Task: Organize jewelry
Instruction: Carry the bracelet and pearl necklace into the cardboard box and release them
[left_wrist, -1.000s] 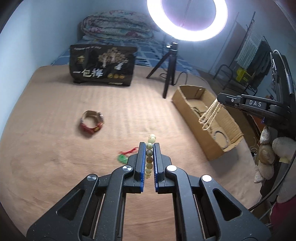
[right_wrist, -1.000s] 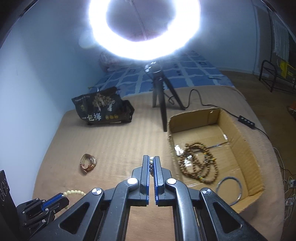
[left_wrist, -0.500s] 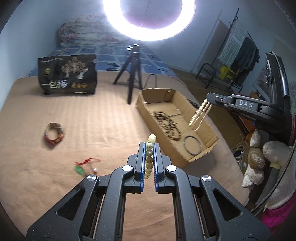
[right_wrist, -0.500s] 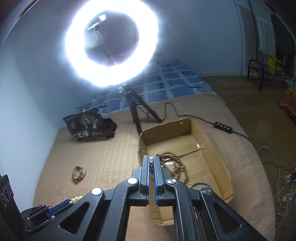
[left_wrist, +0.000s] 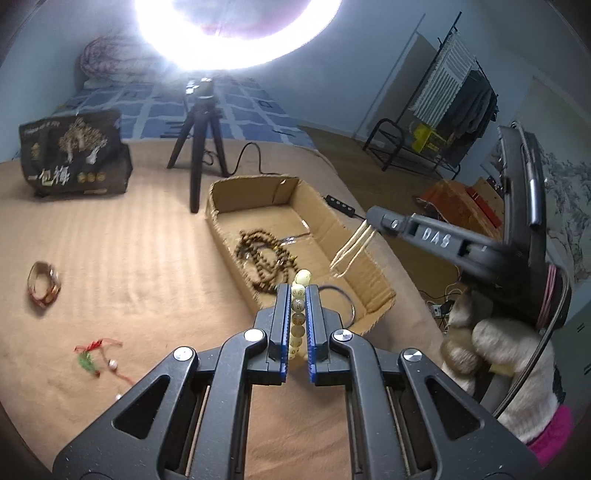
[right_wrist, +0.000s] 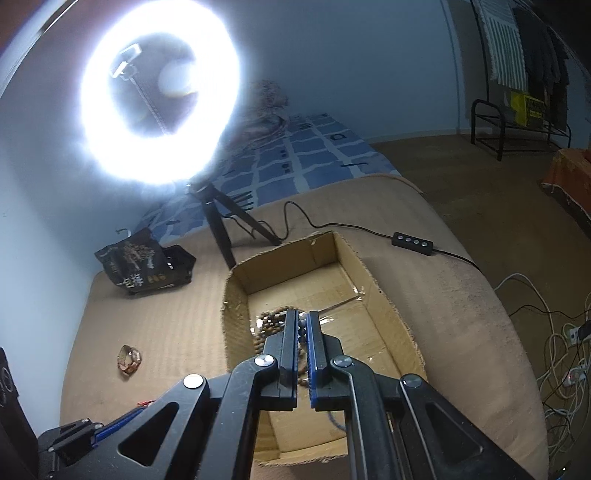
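Both grippers are clamped on one cream bead strand: right gripper over the open cardboard box, left gripper at its lower-left rim.

A home bedroom, used as a filming spot. The work surface is a bed under a tan cover, with a blue checked sheet at its far end and a folded quilt at upper left. A clothes rack hung with garments stands by the wall at upper right. A plush toy sits at the right edge. A ring light on a tripod stands on the bed, and cables trail over the brown floor at right.
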